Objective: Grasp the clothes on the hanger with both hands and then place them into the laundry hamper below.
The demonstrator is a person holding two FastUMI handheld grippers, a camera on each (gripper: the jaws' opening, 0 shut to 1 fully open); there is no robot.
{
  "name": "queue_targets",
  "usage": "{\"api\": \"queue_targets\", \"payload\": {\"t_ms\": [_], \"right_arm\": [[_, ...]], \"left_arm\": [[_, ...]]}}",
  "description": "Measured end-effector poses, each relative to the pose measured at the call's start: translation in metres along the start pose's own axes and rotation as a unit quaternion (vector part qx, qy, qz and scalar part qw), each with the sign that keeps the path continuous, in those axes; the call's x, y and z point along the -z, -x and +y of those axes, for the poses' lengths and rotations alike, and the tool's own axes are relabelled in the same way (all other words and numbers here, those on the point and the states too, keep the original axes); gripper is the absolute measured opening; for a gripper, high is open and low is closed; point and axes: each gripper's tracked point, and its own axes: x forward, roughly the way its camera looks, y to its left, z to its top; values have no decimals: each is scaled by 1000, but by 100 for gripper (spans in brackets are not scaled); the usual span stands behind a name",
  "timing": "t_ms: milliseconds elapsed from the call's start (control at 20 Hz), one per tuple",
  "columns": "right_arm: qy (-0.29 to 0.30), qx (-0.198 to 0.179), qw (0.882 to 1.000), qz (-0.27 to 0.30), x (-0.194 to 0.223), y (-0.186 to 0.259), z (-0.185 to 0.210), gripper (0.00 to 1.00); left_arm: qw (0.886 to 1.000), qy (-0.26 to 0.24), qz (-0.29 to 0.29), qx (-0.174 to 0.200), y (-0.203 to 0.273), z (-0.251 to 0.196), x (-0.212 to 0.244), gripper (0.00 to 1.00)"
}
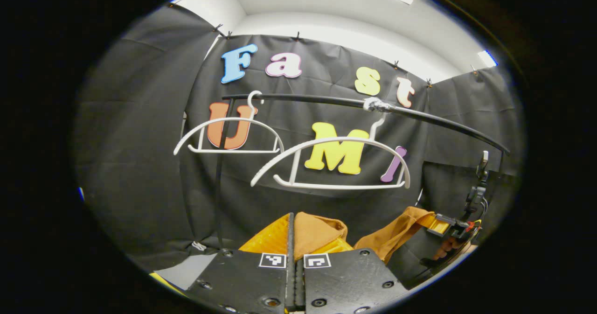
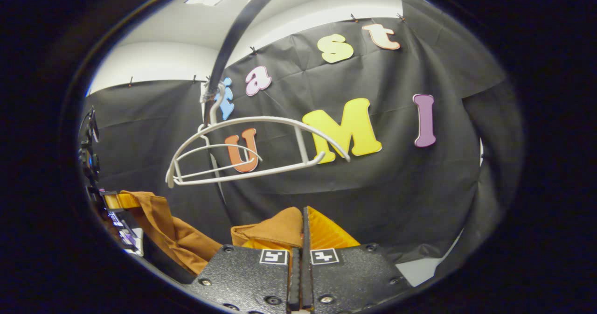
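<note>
Black cloth backs a rail [image 1: 326, 100] with two bare hangers [image 1: 333, 162]. Both grippers, left gripper [image 1: 295, 239] and right gripper [image 2: 304, 232], are clamped on the brown garment [image 1: 322, 232] at six o'clock; lowering it into the hamper remains.

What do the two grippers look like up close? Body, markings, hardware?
Each gripper, left gripper and right gripper, has two flat textured plates meeting at a narrow seam, fixed with round screws. Each plate carries a square black-and-white fiducial tag near the seam. Seen from the left gripper view, the right gripper has a dark body with cabling above.
</note>
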Motion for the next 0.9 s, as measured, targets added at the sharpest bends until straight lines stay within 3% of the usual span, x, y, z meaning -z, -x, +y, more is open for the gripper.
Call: {"api": "queue_targets", "payload": {"t_ms": [200, 250, 450, 550, 750, 850, 900], "right_arm": [[-5, -45, 999, 14, 9, 6, 34, 5], [-5, -61, 998, 17, 9, 10, 45, 5], [-18, -132, 991, 30, 7, 22, 84, 5], [-25, -159, 986, 37, 5, 27, 98, 5], [-15, -204, 978, 49, 4, 34, 116, 5], [-16, -211, 976, 60, 7, 38, 118, 5], [-13, -208, 976, 69, 13, 39, 117, 5]], "left_arm": [[1000, -5, 11, 14, 0, -22, 11, 0], [1000, -8, 11, 20, 2, -29, 12, 6], [999, -6, 9, 37, 3, -50, 11, 0], [999, -4, 10, 40, 3, -55, 9, 6], [998, -5, 4, 64, 1, -78, 4, 0], [998, -10, 5, 60, -2, -79, 9, 3], [998, -12, 10, 56, -3, -79, 15, 0]]}}
